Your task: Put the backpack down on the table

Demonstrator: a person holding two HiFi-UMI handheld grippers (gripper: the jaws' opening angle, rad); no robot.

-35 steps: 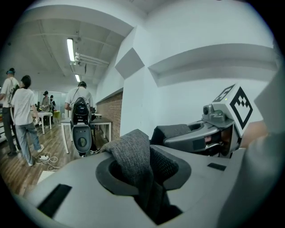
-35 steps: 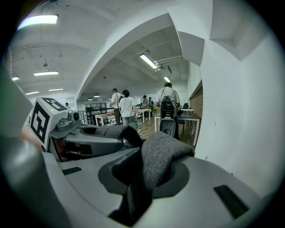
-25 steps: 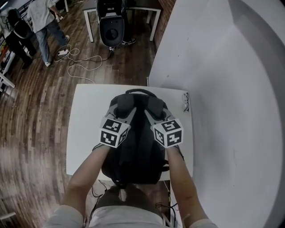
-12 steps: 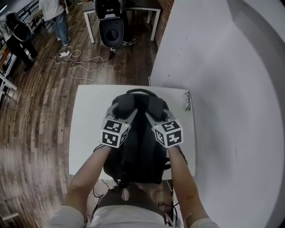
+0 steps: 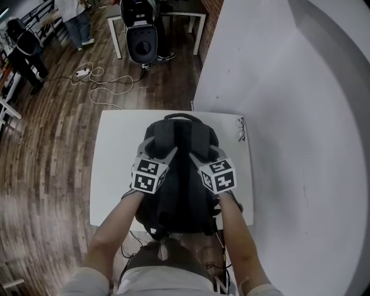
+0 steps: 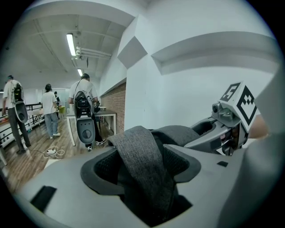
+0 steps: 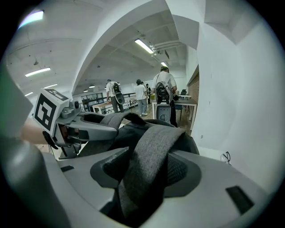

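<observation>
A dark grey backpack [image 5: 180,179] lies on the white table [image 5: 114,151], handle at the far end and shoulder straps facing up. My left gripper [image 5: 158,144] sits over its left strap [image 6: 141,149], and my right gripper [image 5: 202,145] over the right strap [image 7: 150,153]. In the gripper views each strap runs loosely between the jaws, with a gap showing beside it at the pads. Both pairs of jaws have just been opening, so the left gripper [image 6: 140,173] and the right gripper [image 7: 143,173] are open around the straps.
A pair of glasses [image 5: 241,130] lies at the table's far right corner. A white wall [image 5: 289,150] runs close along the right side. Cables [image 5: 110,81] trail over the wooden floor beyond the table. Farther back stand a second table [image 5: 165,14] and people.
Both grippers have sunk slightly and slid a little toward me along the straps. The backpack looks settled flatter on the table. A person at the back has walked off toward the upper left.
</observation>
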